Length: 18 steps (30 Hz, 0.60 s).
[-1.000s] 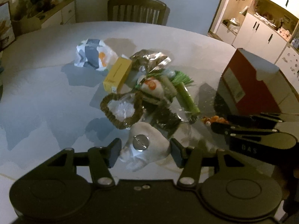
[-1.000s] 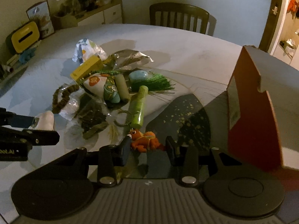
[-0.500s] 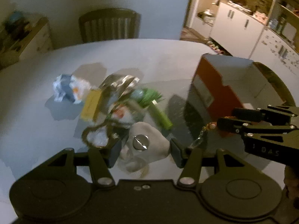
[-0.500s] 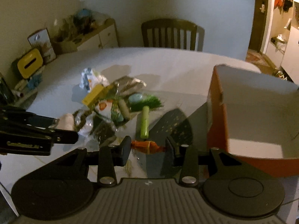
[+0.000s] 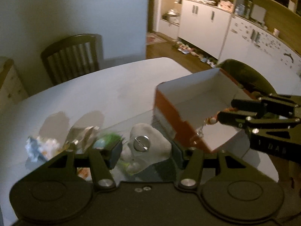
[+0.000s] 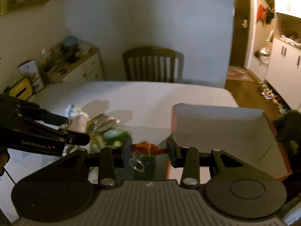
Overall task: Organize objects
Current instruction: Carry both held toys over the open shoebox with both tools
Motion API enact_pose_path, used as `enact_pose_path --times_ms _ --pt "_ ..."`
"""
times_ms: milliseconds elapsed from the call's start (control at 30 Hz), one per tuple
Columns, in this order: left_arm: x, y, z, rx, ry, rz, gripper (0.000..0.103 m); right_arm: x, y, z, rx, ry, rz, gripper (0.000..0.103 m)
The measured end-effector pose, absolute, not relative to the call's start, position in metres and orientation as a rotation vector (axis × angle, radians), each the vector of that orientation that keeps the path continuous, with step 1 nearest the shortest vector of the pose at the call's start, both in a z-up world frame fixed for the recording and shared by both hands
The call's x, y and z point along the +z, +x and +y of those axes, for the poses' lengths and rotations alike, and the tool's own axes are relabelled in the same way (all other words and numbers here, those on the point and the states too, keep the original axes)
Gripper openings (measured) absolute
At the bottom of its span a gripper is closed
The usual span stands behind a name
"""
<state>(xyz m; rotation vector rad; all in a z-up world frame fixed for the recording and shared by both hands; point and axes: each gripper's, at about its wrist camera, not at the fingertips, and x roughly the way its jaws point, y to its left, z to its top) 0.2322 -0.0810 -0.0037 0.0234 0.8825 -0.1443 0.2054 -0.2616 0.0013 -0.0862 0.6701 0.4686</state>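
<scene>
My left gripper (image 5: 146, 149) is shut on a white plush toy (image 5: 150, 141) with a metal disc on it, held above the table just left of the orange box (image 5: 175, 116). My right gripper (image 6: 148, 150) is shut on a small orange toy keychain (image 6: 146, 148), its clear ring hanging below, at the box's (image 6: 216, 124) left wall. In the left wrist view the right gripper (image 5: 222, 113) is over the open box. In the right wrist view the left gripper (image 6: 75, 126) is at the left with the plush.
A pile of small objects lies on the round white table (image 5: 112, 94): a crumpled white packet (image 5: 41, 146), a foil bag (image 5: 84, 133), green items (image 6: 120, 135). A wooden chair (image 6: 152, 64) stands behind the table. A sideboard (image 6: 75, 69) is at the left, kitchen cabinets at the right.
Both grippers lifted their toys off the table and moved right towards the orange box. The right gripper now holds the orange keychain over the box.
</scene>
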Motion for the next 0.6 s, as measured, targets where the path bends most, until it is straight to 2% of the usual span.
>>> enact_pose_path --times_ms 300,600 --pt "-0.005 0.291 -0.144 -0.224 0.096 0.918 0.056 0.019 0.238 -0.319 0.361 -0.07 0.61 0.039" --pt "-0.029 0.347 -0.199 -0.245 0.134 0.98 0.056 -0.006 0.281 -0.363 0.291 -0.071 0.65 0.039"
